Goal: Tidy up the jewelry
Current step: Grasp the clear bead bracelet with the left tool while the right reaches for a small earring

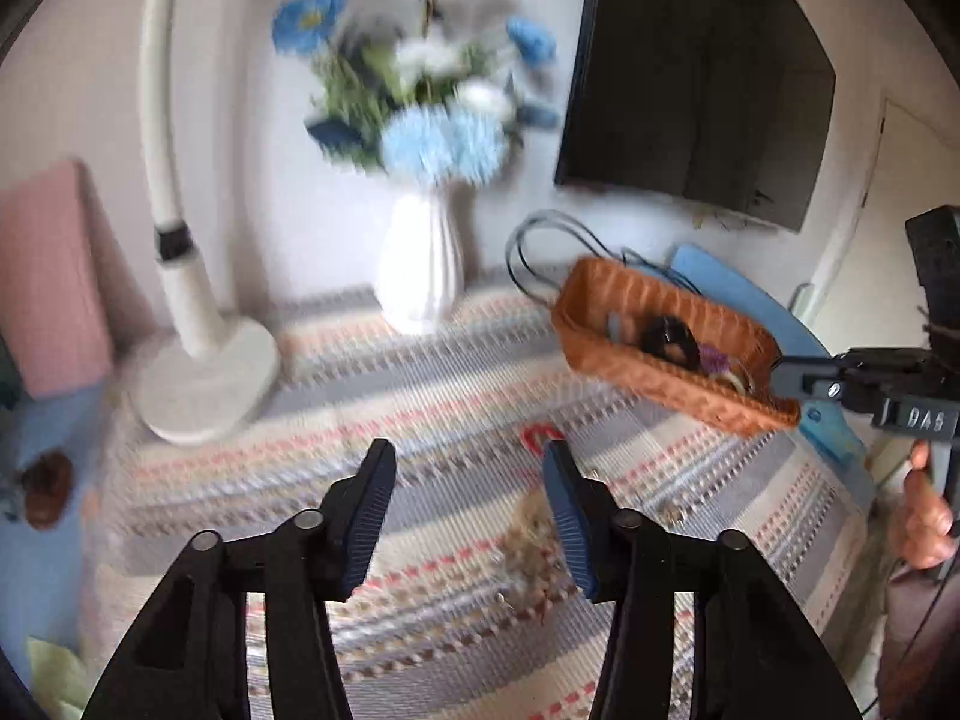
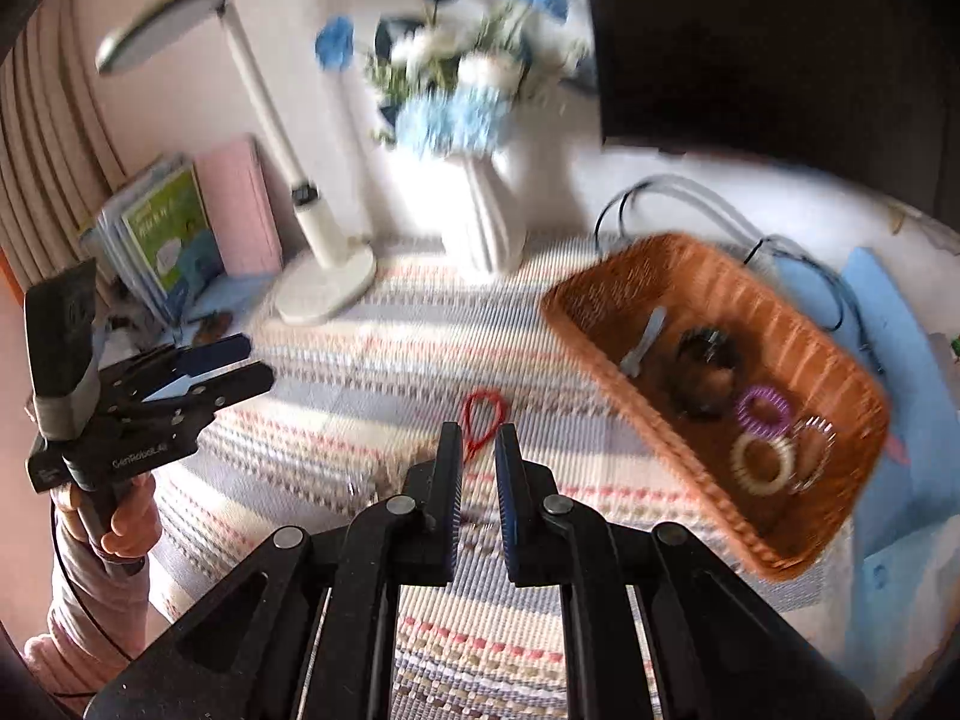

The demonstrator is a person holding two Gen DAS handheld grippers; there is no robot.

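Left gripper point(image 1: 468, 462) half-wide, empty, above striped mat point(image 1: 420, 360); right gripper point(image 2: 478, 441) narrowed, holding nothing visible, just near of red loop point(image 2: 482, 420); wicker basket point(image 2: 606, 276) far right.

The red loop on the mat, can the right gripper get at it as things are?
Probably yes: the red loop lies bare on the mat just ahead of the right gripper, nothing between, but its jaws are nearly shut and must open first.

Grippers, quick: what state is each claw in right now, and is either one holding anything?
Left claw: open, nothing between its fingers.
Right claw: nearly shut, a narrow gap left; whether it pinches anything cannot be told.
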